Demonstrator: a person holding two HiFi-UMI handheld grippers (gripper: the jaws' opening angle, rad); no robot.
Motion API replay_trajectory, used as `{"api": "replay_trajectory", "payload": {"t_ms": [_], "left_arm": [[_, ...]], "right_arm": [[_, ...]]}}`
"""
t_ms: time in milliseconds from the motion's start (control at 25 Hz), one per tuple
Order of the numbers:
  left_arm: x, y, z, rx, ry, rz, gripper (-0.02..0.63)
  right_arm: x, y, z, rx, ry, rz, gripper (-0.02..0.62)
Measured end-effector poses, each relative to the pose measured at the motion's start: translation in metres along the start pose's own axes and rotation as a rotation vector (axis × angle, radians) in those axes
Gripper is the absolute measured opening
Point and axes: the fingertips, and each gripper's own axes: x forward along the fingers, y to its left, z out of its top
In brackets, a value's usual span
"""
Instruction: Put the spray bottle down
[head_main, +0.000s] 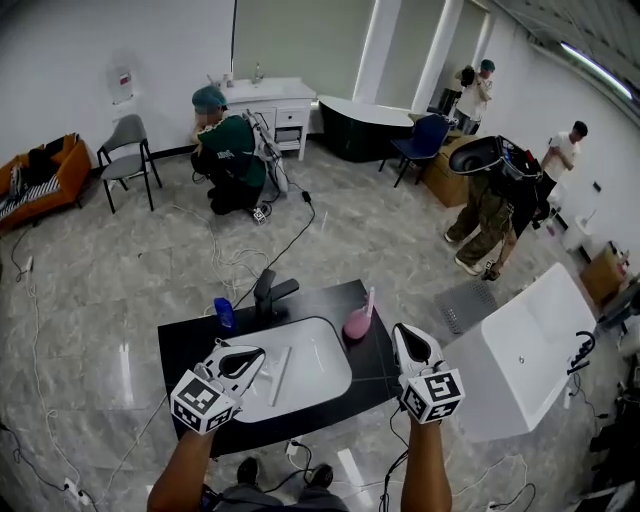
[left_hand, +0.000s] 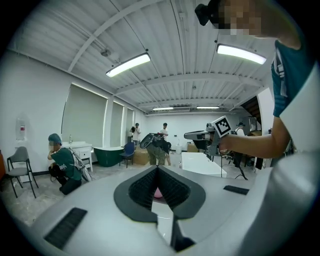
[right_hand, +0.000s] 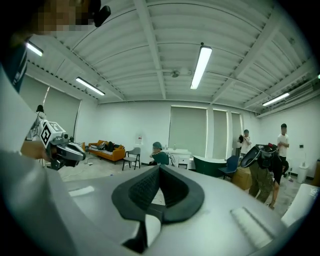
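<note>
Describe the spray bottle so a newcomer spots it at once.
Mid-room stands a black counter with a white basin. The spray bottle stands on the counter by the basin's far right corner. It alone is pink; the faucet is black, the small object blue.

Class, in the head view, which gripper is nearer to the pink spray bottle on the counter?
Right. The right gripper hangs just right of the spray bottle; the left gripper is further off, over the left of the sink.
</note>
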Motion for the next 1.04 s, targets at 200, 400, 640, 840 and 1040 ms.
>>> {"api": "replay_trajectory", "payload": {"t_ms": [200,400,640,840,1040], "left_arm": [[-0.009,-0.005,0.022,0.021,-0.029,-0.009,0.005],[-0.023,-0.019,0.039,0.047,-0.046,-0.030,0.005],[-0.050,-0.030,0.042,0.045,-0.064,-0.038,0.005],[-0.067,-0.043,0.050,0.055,-0.082,-0.062,0.005],[-0.083,-0.059,0.055,0.067,-0.092,-0.079,0.005]], "right_arm": [[-0.026,0.035,0.025,-0.057,0.049,0.033,0.006],[-0.059,0.063,0.048,-0.064,0.056,0.031,0.006],[-0.105,0.083,0.059,-0.061,0.046,0.009,0.006],[-0.136,0.098,0.059,-0.047,0.046,-0.019,0.008],[-0.165,0.100,0.064,-0.041,0.037,-0.054,0.006]]}}
